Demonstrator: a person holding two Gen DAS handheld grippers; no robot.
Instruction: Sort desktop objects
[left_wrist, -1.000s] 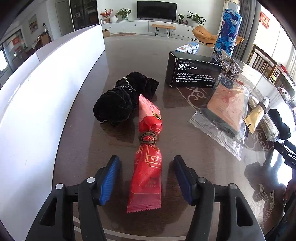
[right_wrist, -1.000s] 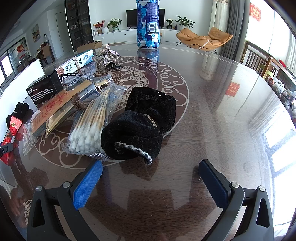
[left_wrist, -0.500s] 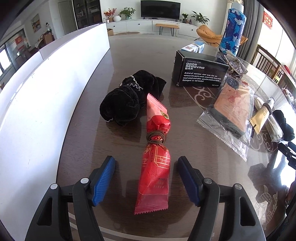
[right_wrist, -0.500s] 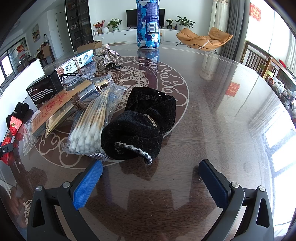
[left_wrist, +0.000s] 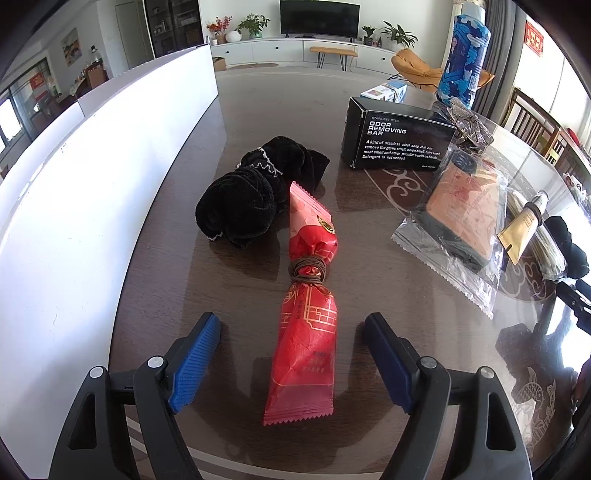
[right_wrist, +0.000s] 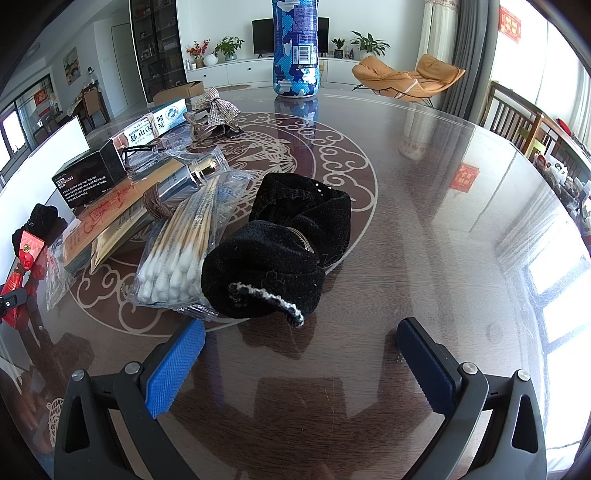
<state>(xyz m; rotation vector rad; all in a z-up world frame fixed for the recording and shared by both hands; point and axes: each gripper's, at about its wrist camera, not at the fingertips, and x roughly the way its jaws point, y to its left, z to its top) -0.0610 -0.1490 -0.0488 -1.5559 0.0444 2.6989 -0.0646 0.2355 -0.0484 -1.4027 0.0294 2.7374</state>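
We've got a big round dark-wood table (right_wrist: 424, 206) with a glossy top and a pale swirl pattern, and stuff is scattered over its left half. A long white panel (left_wrist: 92, 177) runs along the edge on the left claw's side. Next biggest: a tall blue-and-white camo-print canister (right_wrist: 295, 48) standing upright at the far side, then a black cardboard box printed "odor removing bar" (left_wrist: 397, 134).

Our right claw (right_wrist: 301, 356) hangs wide open over bare table, nothing between the pads, with a black velvet scrunchie (right_wrist: 280, 251) lying just ahead of it. Touching that on its left is a clear bag of wooden cotton swabs (right_wrist: 177, 251).

Our left claw (left_wrist: 291, 356) has just been opening up, and the red foil snack packet tied round the middle with a brown hair band (left_wrist: 308, 317) lies flat on the table between the blue pads, which aren't touching it. A second black scrunchie (left_wrist: 251, 199) sits right at its far end.
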